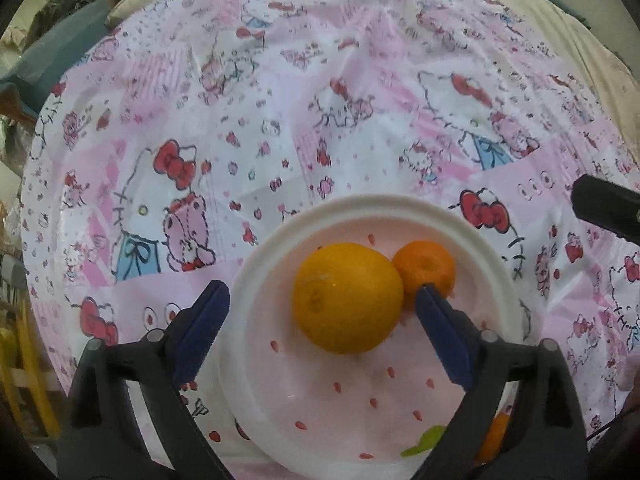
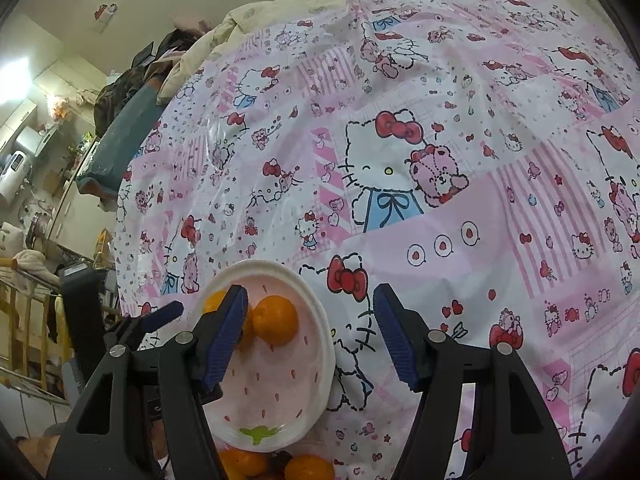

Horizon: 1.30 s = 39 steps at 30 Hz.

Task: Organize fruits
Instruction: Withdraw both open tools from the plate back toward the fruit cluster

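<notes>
A white plate with a pink strawberry-print centre (image 1: 492,256) lies on the Hello Kitty cloth. On it sit a large yellow-orange orange (image 1: 346,296) and a smaller tangerine (image 1: 426,270), touching. My left gripper (image 1: 322,300) is open above the plate, its jaws either side of the large orange, apart from it. In the right wrist view the plate (image 2: 320,360) holds the tangerine (image 2: 276,320) and the large orange (image 2: 214,300), partly hidden by a finger. My right gripper (image 2: 310,300) is open and empty over the plate's right rim.
More oranges (image 2: 308,468) lie at the near edge, below the plate; one shows in the left wrist view (image 1: 494,436). The pink Hello Kitty cloth (image 2: 440,160) covers the surface. Room clutter and a wooden rack (image 2: 24,320) stand left.
</notes>
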{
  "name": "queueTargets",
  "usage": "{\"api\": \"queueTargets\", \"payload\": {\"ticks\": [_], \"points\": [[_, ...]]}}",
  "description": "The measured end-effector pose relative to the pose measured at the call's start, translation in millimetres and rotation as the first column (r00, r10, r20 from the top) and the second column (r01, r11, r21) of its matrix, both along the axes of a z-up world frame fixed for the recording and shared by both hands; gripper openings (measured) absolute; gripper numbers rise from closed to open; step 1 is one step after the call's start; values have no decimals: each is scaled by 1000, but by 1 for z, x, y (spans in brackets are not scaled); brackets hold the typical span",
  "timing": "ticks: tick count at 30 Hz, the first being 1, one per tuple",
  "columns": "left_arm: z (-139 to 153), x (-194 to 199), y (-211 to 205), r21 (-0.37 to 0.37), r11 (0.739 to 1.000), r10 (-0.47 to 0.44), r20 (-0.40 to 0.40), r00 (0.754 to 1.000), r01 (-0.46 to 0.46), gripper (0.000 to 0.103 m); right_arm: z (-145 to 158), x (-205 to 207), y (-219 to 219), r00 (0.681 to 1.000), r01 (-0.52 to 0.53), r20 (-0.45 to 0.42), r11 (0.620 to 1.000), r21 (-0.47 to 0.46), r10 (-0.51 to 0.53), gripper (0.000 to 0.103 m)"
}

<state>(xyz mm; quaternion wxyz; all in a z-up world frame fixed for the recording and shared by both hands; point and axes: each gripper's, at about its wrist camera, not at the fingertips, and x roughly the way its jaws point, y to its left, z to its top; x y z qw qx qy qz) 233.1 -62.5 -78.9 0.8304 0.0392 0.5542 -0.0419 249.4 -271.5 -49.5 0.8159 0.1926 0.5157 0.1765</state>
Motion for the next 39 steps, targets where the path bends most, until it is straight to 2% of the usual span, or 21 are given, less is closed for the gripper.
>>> {"api": "queueTargets", "payload": {"ticks": [8, 14, 20, 24, 32, 39], "points": [[25, -15, 20, -44, 997, 69, 37, 997, -67, 92, 13, -16, 9, 999, -41, 19, 999, -12, 41, 68], [44, -39, 34, -17, 996, 94, 68, 993, -93, 92, 25, -35, 20, 995, -87, 45, 996, -19, 88, 68], [70, -69, 56, -78, 985, 162, 110, 981, -154, 92, 40, -58, 18, 993, -89, 78, 996, -4, 89, 68], [80, -91, 64, -122, 976, 191, 107, 976, -178, 92, 44, -77, 13, 993, -82, 82, 997, 7, 81, 68], [88, -130, 69, -166, 968, 210, 105, 972, -191, 92, 45, -114, 8, 994, -78, 75, 997, 2, 77, 68], [85, -156, 66, -169, 969, 203, 116, 972, -182, 92, 45, -143, 10, 992, -82, 93, 996, -37, 85, 68]]}}
